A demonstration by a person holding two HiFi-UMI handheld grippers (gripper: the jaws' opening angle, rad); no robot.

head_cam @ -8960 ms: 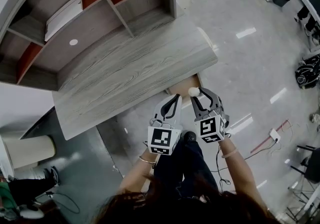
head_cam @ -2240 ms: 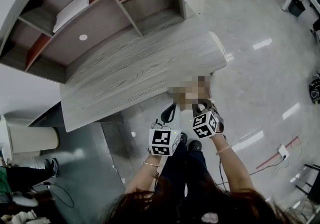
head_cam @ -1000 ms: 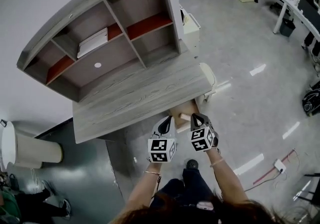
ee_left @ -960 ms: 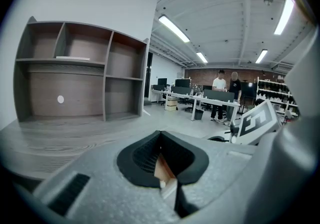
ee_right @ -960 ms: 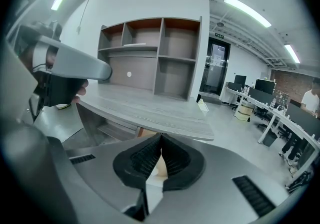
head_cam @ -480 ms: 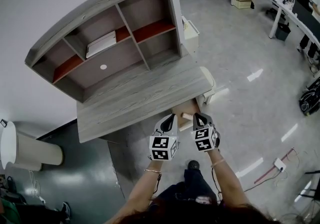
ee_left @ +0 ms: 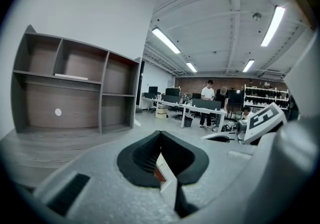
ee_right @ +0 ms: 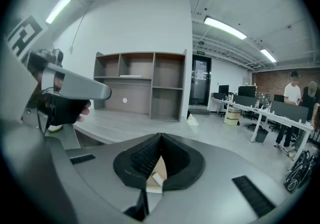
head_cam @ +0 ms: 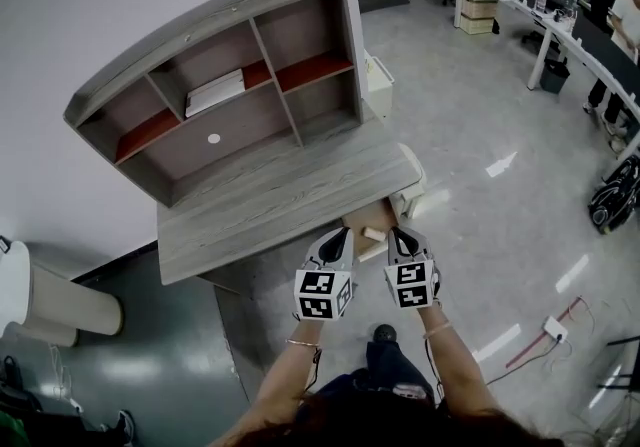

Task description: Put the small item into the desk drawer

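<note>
Item [head_cam: 371,232], small and pale, lies in the open drawer [head_cam: 358,216], just ahead of your two grippers and between their tips. It is too small to tell its long axis. Your right gripper [head_cam: 402,234] is the nearer, its jaws pressed together on nothing. Your left gripper [head_cam: 334,239] is likewise closed and empty. Both forearms reach forward side by side, with the grippers tipped slightly down. Beyond them is the desk [head_cam: 280,190], then its shelves [head_cam: 215,125].

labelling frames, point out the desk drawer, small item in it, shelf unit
desk drawer [head_cam: 361,216], head view, inner floor
small item [head_cam: 371,232], head view, its middle
shelf unit [head_cam: 300,30], head view, back panel
</note>
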